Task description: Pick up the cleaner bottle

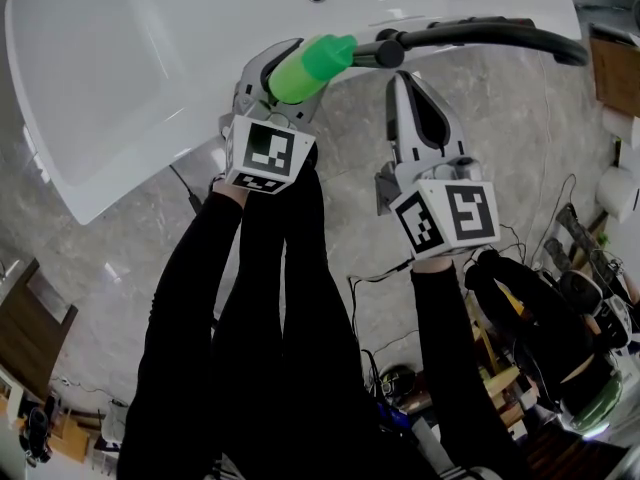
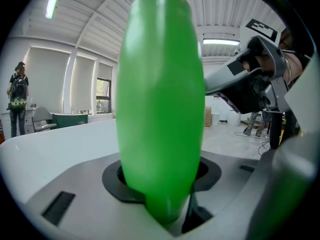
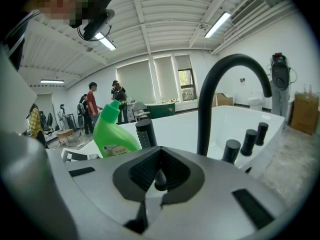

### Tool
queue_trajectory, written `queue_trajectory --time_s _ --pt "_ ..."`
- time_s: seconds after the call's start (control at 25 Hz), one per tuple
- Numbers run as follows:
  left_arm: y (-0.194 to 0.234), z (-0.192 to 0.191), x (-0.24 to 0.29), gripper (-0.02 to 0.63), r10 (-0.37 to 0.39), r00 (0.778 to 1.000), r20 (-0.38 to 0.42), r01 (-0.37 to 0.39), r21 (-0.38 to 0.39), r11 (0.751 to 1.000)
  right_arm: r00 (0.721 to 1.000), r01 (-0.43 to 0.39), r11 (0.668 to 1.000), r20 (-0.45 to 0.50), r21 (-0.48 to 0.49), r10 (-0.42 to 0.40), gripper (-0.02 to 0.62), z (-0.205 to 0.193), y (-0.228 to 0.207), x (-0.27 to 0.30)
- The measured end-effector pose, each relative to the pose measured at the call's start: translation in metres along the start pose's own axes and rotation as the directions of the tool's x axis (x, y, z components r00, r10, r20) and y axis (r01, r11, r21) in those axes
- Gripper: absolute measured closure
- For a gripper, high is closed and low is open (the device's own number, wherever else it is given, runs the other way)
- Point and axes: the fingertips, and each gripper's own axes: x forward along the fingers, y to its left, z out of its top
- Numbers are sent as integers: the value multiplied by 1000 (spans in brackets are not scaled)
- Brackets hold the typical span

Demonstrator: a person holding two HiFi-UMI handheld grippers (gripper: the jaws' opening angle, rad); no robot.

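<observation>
At the far left of the head view we see the white bathtub (image 1: 120, 78), which spreads across the top of the frame. Next comes the left gripper (image 1: 283, 88), its marker cube (image 1: 265, 155) turned toward us. Its jaws stand wide and are closed on the cleaner bottle (image 1: 308, 68), a bright green one whose capped neck points up and to the right. In the left gripper view the bottle's green body (image 2: 160, 104) fills the gap between the jaws and sits in their dark notch. We cannot tell whether its base rests on anything.

Just right of the cap, a black faucet (image 1: 470, 33) curves off to the right by the tub's edge. Below it the right gripper (image 1: 402, 88) points toward the faucet's foot, near the bottle but apart from it. In the right gripper view its jaws are together, with nothing between them. In that same view the bottle stands upright at the left, a black cylindrical handle (image 3: 144, 133) is just beside it, and three black knobs (image 3: 248, 141) stand further right.
</observation>
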Motion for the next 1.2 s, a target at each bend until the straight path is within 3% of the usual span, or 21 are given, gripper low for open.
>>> queue_trajectory --time_s 0.64,1.2 --pt "-7 4 -5 407 -8 1000 11 8 37 999 1000 6 1000 -1 -4 -6 594 0 -7 -2" --pt "14 78 -28 407 20 998 54 -23 54 998 998 -5 1000 62 -21 7 594 51 0 -18"
